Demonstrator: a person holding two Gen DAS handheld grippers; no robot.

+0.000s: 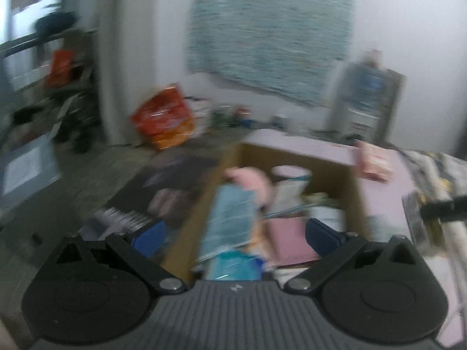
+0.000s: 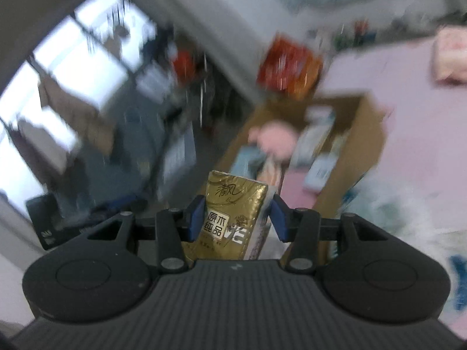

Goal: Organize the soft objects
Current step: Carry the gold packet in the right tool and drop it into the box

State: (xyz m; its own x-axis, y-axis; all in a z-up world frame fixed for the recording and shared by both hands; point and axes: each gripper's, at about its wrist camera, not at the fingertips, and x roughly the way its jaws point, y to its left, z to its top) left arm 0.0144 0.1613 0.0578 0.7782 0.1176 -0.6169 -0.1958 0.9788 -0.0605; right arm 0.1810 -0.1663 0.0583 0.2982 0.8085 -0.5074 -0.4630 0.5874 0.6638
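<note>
Left wrist view: left gripper (image 1: 235,234) has its fingers spread wide with nothing pinched, hovering over an open cardboard box (image 1: 354,186). The box sits on a pink surface (image 1: 388,201) and is already well stocked: a pink plush toy (image 1: 251,180), a light-blue packet (image 1: 230,218), a pink flat item (image 1: 289,240) and some white things behind (too smeared to name). One more pink pack (image 1: 375,162) lies outside on the surface just beyond the box's far right corner. Heavy motion blur throughout; the room behind shows only an orange bag (image 1: 165,116) on the floor and a teal wall hanging (image 1: 271,38).

Right wrist view: right gripper (image 2: 238,218) pinches a gold tissue pack (image 2: 230,213) by its sides, blue pads (image 2: 196,218) pressed against it, pack upright and sharp in frame. It hangs short of the cardboard box (image 2: 367,145), not yet over the opening.

Progress, as a judgement: mostly done. Box holds several soft items; the gold pack is in hand and not yet placed, and the pink pack (image 2: 451,58) out on the pink surface looks left to collect. Box floor and its exact contents are unreadable through blur.
</note>
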